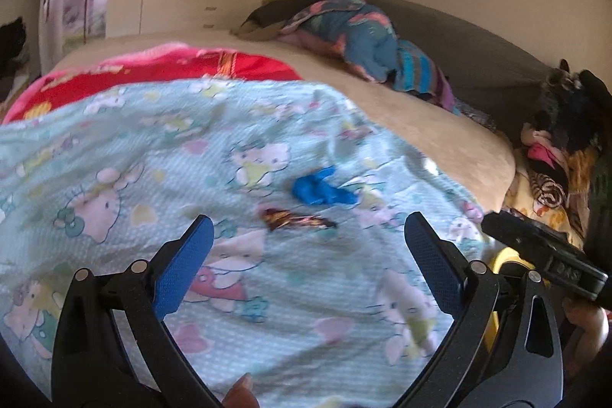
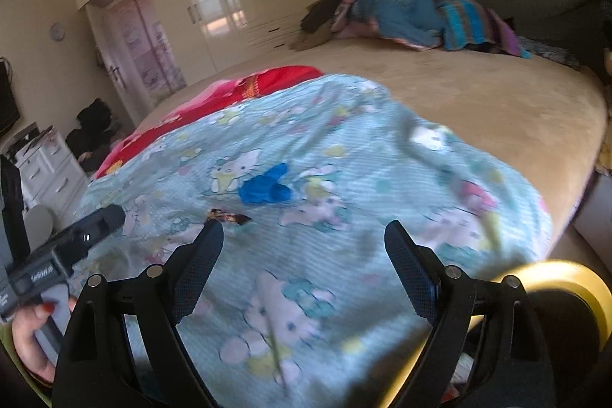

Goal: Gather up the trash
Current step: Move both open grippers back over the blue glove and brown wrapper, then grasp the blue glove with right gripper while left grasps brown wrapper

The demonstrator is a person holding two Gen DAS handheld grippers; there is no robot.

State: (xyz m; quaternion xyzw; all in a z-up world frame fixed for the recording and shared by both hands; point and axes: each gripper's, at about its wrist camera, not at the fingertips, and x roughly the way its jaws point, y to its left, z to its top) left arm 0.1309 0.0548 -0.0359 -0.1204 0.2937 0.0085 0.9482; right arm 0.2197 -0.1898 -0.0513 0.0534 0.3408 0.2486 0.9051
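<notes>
Both wide-open, empty grippers, left gripper (image 1: 306, 247) and right gripper (image 2: 304, 243), hover short of a crumpled brown foil wrapper (image 1: 296, 220) and blue rubbery scrap (image 1: 321, 190); closing jaws risk pinching the pale cartoon-print blanket (image 1: 114, 148) instead

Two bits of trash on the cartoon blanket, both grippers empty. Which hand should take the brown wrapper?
Probably left. The brown wrapper lies almost centred ahead of the open left gripper; for the open right gripper it sits off by one fingertip.

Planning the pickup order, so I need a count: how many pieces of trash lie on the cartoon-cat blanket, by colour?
Blue crumpled piece: 1
Brown shiny wrapper: 1
Total: 2
Both lie on the light blue blanket, close together, with nothing between the fingers of either gripper.
</notes>
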